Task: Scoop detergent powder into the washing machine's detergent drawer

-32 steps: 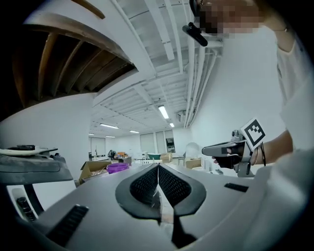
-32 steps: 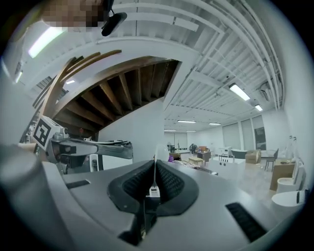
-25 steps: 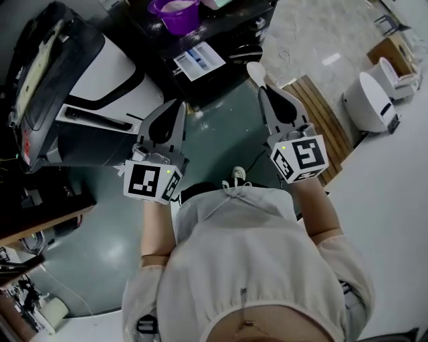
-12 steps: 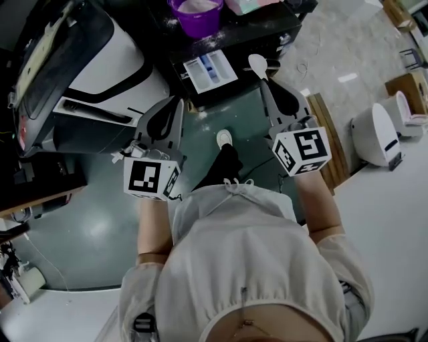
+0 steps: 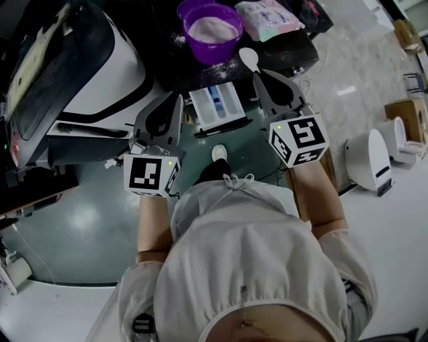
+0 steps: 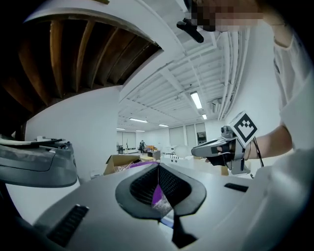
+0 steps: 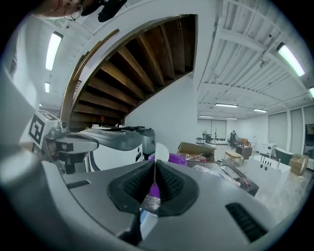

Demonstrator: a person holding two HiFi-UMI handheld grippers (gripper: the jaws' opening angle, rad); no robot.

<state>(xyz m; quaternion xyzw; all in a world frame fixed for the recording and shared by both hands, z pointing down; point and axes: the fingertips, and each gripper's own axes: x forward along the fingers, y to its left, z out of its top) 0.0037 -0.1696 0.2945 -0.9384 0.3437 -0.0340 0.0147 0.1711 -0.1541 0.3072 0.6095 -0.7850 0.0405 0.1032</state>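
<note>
A purple bowl (image 5: 212, 30) of white powder stands on a dark stand beside the washing machine (image 5: 80, 67). Below the bowl, the machine's white detergent drawer (image 5: 217, 107) is pulled open. My right gripper (image 5: 257, 75) is shut on a white spoon (image 5: 249, 59), which points up toward the bowl and hangs just right of the drawer. In the right gripper view the spoon's bowl (image 7: 160, 152) rises above the shut jaws, with the purple bowl (image 7: 174, 158) behind. My left gripper (image 5: 176, 100) is shut with nothing in it, just left of the drawer.
A pale detergent bag (image 5: 271, 17) lies right of the bowl on the stand. Spilled powder dusts the stand near the bowl. A white appliance (image 5: 368, 160) and cardboard boxes (image 5: 401, 113) sit on the floor to the right. The person's foot (image 5: 219, 153) is under the drawer.
The person has stepped toward the machine. The bowl, bag and drawer have come closer to both grippers. The right gripper still holds the spoon, now near the bowl's rim.
</note>
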